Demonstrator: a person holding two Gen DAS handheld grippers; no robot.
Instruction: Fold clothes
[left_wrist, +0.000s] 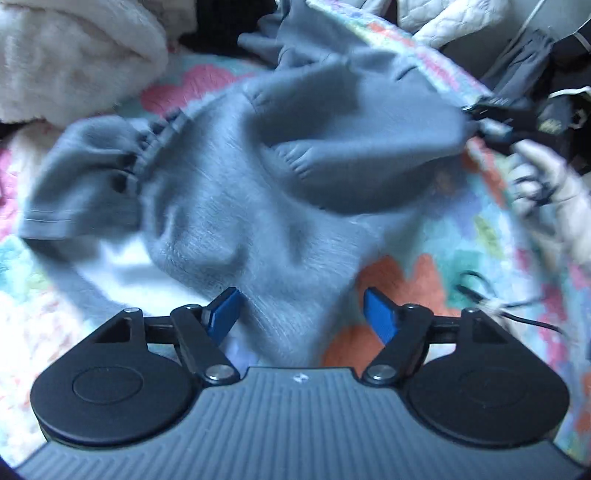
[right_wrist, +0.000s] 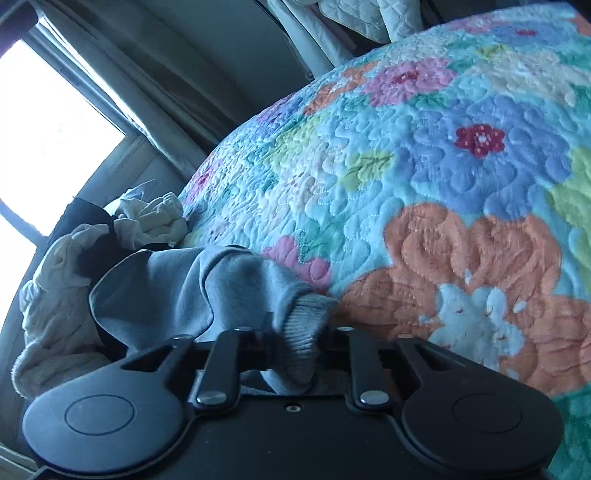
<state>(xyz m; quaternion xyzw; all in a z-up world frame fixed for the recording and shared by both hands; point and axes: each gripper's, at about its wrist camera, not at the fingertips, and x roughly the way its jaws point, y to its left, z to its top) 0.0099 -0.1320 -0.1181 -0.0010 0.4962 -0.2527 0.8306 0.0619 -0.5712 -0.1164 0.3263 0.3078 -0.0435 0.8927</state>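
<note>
Premises are a domestic bedroom: a bed covered by a quilted floral bedspread (right_wrist: 424, 177), loose household laundry heaped at its edge including a cream fleecy garment (left_wrist: 70, 55), a curtained window (right_wrist: 48, 122) admitting daylight, and white quilted bedding (right_wrist: 365, 18) beyond

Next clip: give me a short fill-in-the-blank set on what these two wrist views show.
1. The garment being folded is ____ in colour.
2. The left gripper has its blue pads ____, clamping nothing.
3. The right gripper is shut on the garment's ribbed ____.
4. The garment lies on a quilt printed with ____.

Missing words: grey; apart; cuff; flowers
</note>
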